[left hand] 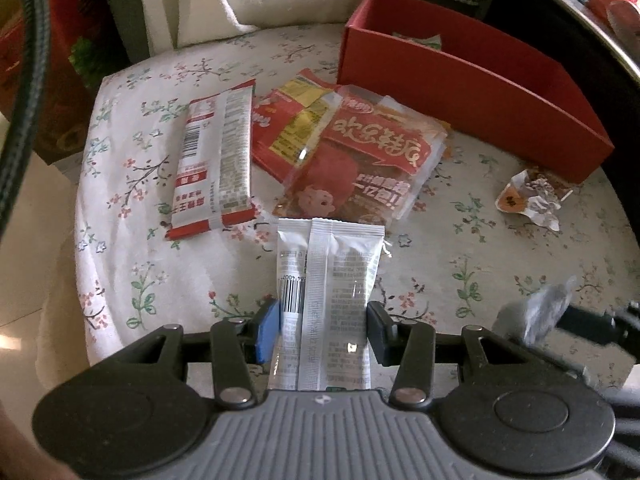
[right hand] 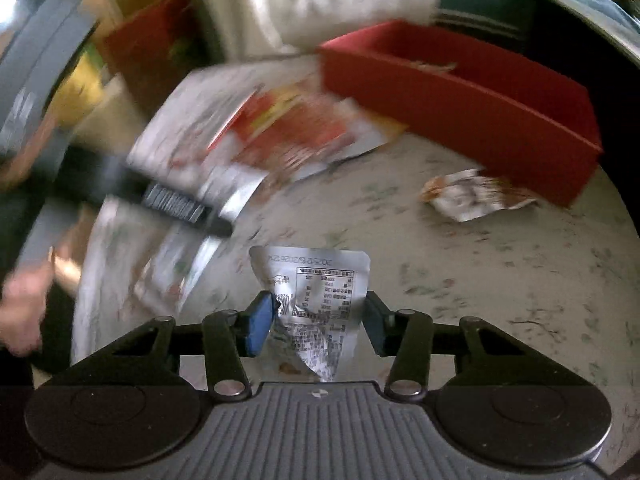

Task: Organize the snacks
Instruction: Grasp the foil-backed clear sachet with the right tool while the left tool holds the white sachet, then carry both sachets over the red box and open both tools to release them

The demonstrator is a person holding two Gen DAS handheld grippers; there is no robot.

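Looking along the left gripper (left hand: pixel 323 320), its two pads are clamped on the long edges of a white sachet (left hand: pixel 328 276), whose long axis runs straight ahead toward twelve o'clock. Past its far end, at about eleven o'clock, lies a red-and-white bar (left hand: pixel 214 160) on the floral cloth (left hand: pixel 120 240); at twelve, a heap of red packets (left hand: pixel 348 144) overlaps. The red box (left hand: pixel 460 80) sits at one to two o'clock, its long side slanting away to the right, with a crumpled wrapper (left hand: pixel 532 196) just in front of its near corner.

From the right wrist view, blurred except close in, the right gripper (right hand: pixel 316 320) is shut on a creased silver pouch (right hand: pixel 316 304), which stands up between the pads. The red box (right hand: pixel 460 104) lies at one o'clock, nearer this hand, I judge, than the left, so its pouch has the shorter path in. The crumpled wrapper (right hand: pixel 476 196) sits between gripper and box.
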